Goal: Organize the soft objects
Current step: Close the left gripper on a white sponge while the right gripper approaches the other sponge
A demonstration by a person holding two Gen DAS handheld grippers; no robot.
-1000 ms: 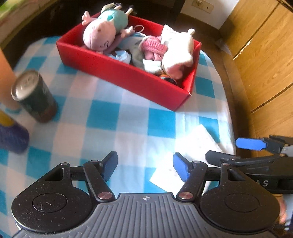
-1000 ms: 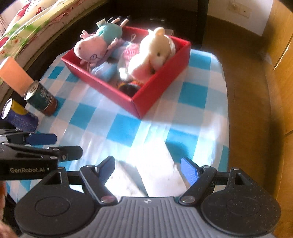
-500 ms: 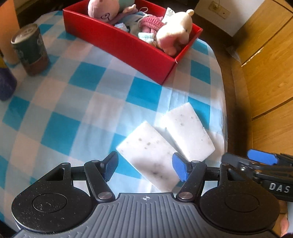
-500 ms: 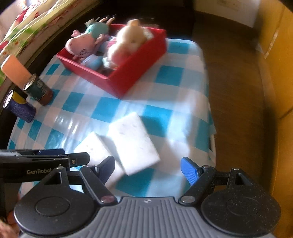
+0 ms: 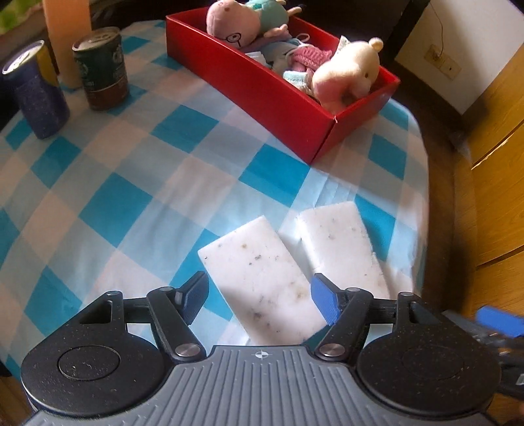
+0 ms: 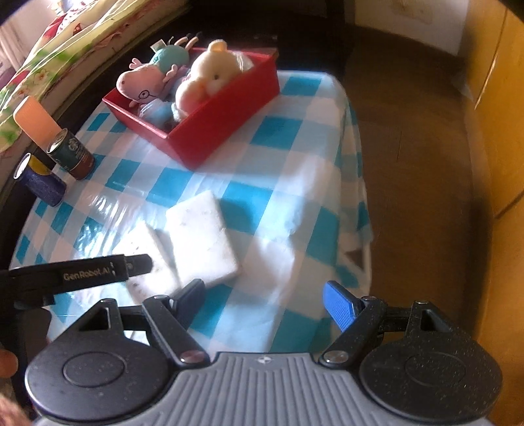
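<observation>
Two white speckled sponges lie side by side on the checked cloth, the left sponge [image 5: 262,278] and the right sponge [image 5: 340,245]. My left gripper [image 5: 260,296] hovers over the left sponge's near end. Its jaws are opening, and the pads do not touch the sponge. My right gripper [image 6: 265,298] stands open over bare cloth, just right of the right sponge [image 6: 203,239]. The left gripper's finger [image 6: 98,272] hides part of the left sponge [image 6: 144,249]. At the far end, a red box [image 5: 262,88] holds a pink pig plush [image 5: 232,23], a cream bear plush [image 5: 347,75] and other soft items.
Two cans, a green one [image 5: 101,68] and a blue one [image 5: 36,91], stand at the far left beside an orange cylinder [image 5: 65,36]. The table's right edge [image 6: 360,196] drops to a wooden floor, with wooden cabinets [image 5: 497,131] beyond.
Both grippers pulled back from the red box toward the table's near end, bringing the two sponges into view. The left gripper rolled and sank a little.
</observation>
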